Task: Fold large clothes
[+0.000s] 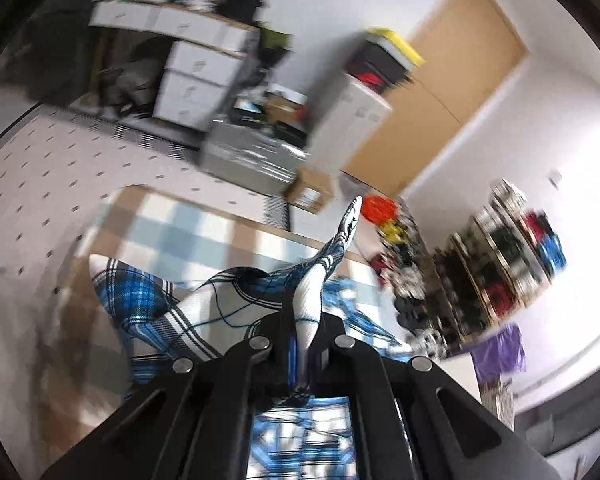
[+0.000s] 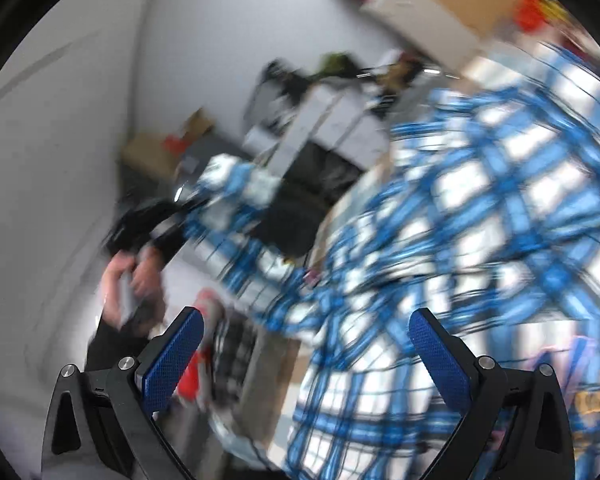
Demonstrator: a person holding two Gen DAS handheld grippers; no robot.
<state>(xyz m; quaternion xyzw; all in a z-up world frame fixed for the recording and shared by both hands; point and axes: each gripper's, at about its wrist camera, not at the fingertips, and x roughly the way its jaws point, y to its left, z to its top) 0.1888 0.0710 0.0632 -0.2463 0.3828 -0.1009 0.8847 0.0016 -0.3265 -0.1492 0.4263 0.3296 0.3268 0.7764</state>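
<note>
the left tongs [image 1: 306,334] are clenched on a fold of the blue plaid garment [image 1: 148,300] above the bench [image 1: 204,220]; the right tongs [image 2: 304,356] gape, released.

**Cloth, plastic and metal at your tongs**

Between the closed fingers of your left gripper [image 1: 306,344] you have a blue, white and black plaid woven cloth garment [image 1: 148,300], soft, matt and creased. The tongs themselves look like matt black plastic, with round, shiny metal pivot pins [image 1: 260,343]. Beyond them lies a pale checked tablecloth [image 1: 188,224], matt, and past that a smooth tan wooden door [image 1: 444,92]. Your right gripper [image 2: 304,356] stands wide apart, its blue finger pads [image 2: 172,364] rough with a fine knurled grid, set in smooth black plastic. The same plaid cloth hangs blurred ahead of them.
</note>
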